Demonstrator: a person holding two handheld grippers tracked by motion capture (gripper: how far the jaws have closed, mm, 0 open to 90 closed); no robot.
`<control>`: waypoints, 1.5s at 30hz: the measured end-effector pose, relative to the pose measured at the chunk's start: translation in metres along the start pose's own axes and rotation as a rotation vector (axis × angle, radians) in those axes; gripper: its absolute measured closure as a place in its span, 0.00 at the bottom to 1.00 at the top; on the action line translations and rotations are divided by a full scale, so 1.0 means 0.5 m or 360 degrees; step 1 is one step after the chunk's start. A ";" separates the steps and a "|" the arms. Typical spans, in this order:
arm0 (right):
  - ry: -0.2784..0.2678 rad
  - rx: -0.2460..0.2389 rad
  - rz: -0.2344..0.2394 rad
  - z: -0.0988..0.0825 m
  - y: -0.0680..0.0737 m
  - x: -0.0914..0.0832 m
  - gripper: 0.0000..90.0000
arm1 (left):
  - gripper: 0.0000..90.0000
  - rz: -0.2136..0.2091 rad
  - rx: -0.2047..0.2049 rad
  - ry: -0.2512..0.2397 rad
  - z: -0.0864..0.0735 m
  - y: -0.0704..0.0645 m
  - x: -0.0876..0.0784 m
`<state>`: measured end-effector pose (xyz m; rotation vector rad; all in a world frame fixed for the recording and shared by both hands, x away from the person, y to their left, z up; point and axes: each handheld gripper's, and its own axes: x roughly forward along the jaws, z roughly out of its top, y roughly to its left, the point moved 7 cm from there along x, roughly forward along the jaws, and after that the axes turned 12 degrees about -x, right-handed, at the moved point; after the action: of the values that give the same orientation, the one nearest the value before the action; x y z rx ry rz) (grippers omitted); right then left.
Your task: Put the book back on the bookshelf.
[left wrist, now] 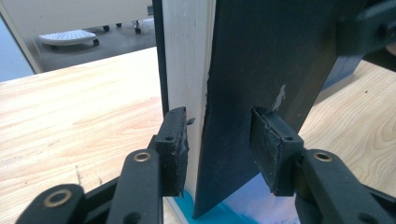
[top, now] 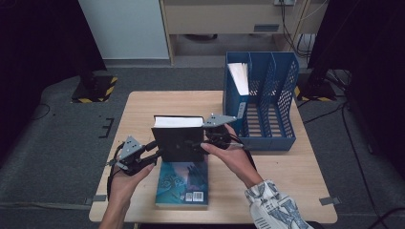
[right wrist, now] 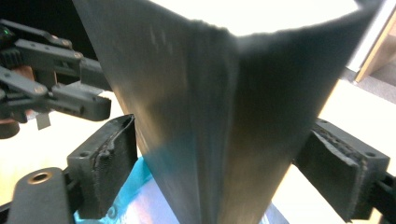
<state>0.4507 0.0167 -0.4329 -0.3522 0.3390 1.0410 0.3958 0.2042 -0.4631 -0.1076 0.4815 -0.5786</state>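
High view: black hardcover book (top: 177, 138) stands upright on the teal-cover book (top: 183, 183), which lies flat on the worktop (top: 143, 102). Page block faces up, so the black book's long axis is roughly vertical. Left gripper (top: 155, 151) sits at its left edge, right gripper (top: 204, 145) at its right edge; the book is between the two, both equally close. Blue file rack (top: 267, 100) stands beyond and to the right of the right gripper, near but apart, with one white item in its leftmost slot. The right hand is the nearer one to the rack.

Left gripper view: left gripper (left wrist: 219, 137) straddles the lower edge of the black book (left wrist: 266, 56), which rises straight ahead of the jaws. The left pad looks against the white pages, but the right pad seems just off the cover, with a thin gap. I read it as released or barely touching, not clamped. Teal cover shows below the jaws.

Right gripper view: right gripper (right wrist: 224, 158) has the book's spine corner (right wrist: 219, 93) dead ahead, between the jaws. Both pads stand clearly off the covers, so it is spread wide and not grasping. The left gripper shows beyond, upper left.

Judgement: a move into the rack turns on the right gripper closing across the spine, with the book kept upright.
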 end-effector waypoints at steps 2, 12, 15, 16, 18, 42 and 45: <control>-0.0004 -0.0015 0.0000 0.007 -0.003 0.004 0.15 | 0.62 0.0003 -0.0001 0.0008 -0.005 -0.002 0.003; 0.0006 -0.0096 0.0063 0.020 0.004 0.018 0.26 | 0.66 0.0047 -0.0025 -0.0021 -0.012 0.004 0.011; 0.0013 -0.0105 0.0068 0.020 0.009 0.012 0.28 | 0.65 0.0044 -0.0054 -0.0025 -0.013 0.008 0.012; 0.0013 -0.0105 0.0068 0.020 0.009 0.012 0.28 | 0.65 0.0045 -0.0065 -0.0028 -0.013 0.010 0.012; 0.0010 -0.0103 0.0056 0.019 0.014 0.008 0.32 | 0.64 0.0064 -0.0073 -0.0040 -0.012 0.015 0.014; -0.0053 -0.0067 0.0068 0.049 0.044 0.012 0.35 | 0.30 0.0189 -0.0065 0.0181 -0.077 0.046 0.017; -0.0064 -0.0042 0.0071 0.052 0.042 0.017 0.36 | 0.24 0.0229 -0.0059 0.0294 -0.119 0.061 0.018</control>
<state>0.4388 0.0442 -0.4160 -0.3481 0.2984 1.0953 0.3900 0.2268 -0.5266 -0.0541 0.6739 -0.4405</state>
